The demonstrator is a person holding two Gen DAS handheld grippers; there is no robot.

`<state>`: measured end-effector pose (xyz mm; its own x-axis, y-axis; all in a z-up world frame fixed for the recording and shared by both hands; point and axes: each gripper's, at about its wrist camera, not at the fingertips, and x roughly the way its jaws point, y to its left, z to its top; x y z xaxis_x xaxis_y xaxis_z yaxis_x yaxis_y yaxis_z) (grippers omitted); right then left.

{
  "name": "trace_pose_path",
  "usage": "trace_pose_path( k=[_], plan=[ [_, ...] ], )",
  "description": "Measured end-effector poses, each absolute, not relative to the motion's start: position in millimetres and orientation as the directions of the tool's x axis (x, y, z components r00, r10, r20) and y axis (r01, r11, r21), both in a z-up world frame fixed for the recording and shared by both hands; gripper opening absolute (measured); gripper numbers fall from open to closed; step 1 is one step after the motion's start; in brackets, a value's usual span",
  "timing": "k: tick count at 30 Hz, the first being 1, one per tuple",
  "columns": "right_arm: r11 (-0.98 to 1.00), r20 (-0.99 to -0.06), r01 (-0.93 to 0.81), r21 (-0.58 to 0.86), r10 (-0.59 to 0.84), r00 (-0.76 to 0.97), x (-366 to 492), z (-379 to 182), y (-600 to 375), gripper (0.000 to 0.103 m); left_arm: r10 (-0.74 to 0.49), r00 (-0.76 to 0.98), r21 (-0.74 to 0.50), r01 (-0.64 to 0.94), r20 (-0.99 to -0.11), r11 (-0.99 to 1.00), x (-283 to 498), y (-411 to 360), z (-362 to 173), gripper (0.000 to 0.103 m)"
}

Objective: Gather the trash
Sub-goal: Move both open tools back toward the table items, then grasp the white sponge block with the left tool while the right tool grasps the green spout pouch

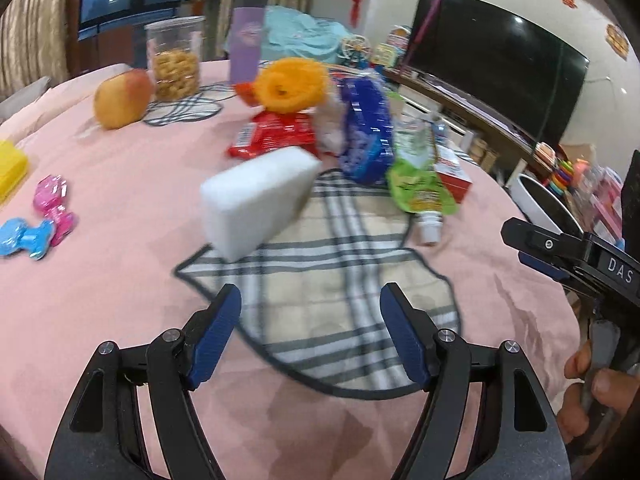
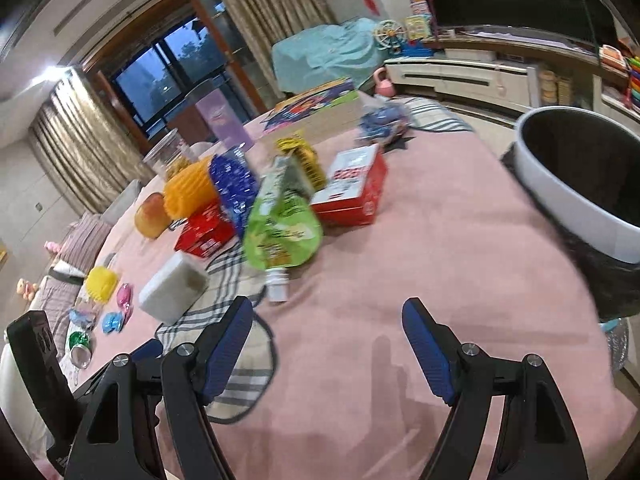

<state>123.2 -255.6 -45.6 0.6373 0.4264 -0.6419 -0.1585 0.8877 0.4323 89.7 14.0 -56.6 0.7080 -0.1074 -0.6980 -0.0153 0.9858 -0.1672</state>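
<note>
Both grippers, left gripper [image 1: 310, 294] and right gripper [image 2: 328, 308], hang spread and empty over the pink-clothed table [image 1: 120, 288]; a crinkly green pouch [image 2: 282, 234] lies mid-table beside a checked cloth [image 1: 332, 280].

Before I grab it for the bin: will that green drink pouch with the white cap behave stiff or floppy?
Probably floppy: the green pouch looks creased and flattened, so likely near empty and light. Its glossy film may slip between pads. The white cap looks rigid, likely the surer place to pinch.

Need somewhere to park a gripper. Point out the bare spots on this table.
Bare pink cloth lies between the green pouch and the bin, and between the white sponge and the candies. The wrapper pile behind is crowded.
</note>
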Motion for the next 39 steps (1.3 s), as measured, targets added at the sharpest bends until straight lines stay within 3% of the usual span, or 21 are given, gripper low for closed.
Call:
trace_pose_path(
  k=[11,29,33,35,36,37,39],
  plan=[
    [0.887,-0.654,-0.189,0.421,0.441,0.614,136.9,-51.6,-222.9,0.079,-0.070,0.705,-0.162,-0.065,-0.706,0.985,97.0,45.9,-60.0,0.077],
    [0.877,-0.669,-0.174,0.448,0.458,0.586,187.9,-61.7,-205.9,0.079,-0.085,0.696,-0.133,-0.016,-0.713,0.991,143.8,60.0,-51.4,0.081],
    [0.873,-0.674,-0.170,0.457,0.465,0.574,194.9,-67.2,-203.6,0.072,-0.088,0.698,-0.129,-0.006,-0.711,0.992,149.1,57.0,-52.6,0.081],
    [0.875,-0.678,-0.174,0.451,0.463,0.571,197.3,-69.0,-201.8,0.059,-0.094,0.698,-0.126,0.005,-0.710,0.992,150.8,54.3,-53.2,0.075],
    [0.876,-0.680,-0.173,0.451,0.463,0.568,197.9,-70.1,-201.6,0.050,-0.099,0.697,-0.126,0.013,-0.710,0.992,151.0,52.4,-53.6,0.061],
    [0.874,-0.680,-0.175,0.454,0.467,0.565,198.6,-71.0,-200.5,0.050,-0.110,0.691,-0.129,0.024,-0.715,0.991,151.9,50.5,-54.5,0.048],
    [0.872,-0.675,-0.185,0.453,0.471,0.568,196.0,-70.9,-201.4,0.047,-0.111,0.681,-0.123,0.031,-0.724,0.992,152.6,46.5,-56.8,0.045]
  ],
)
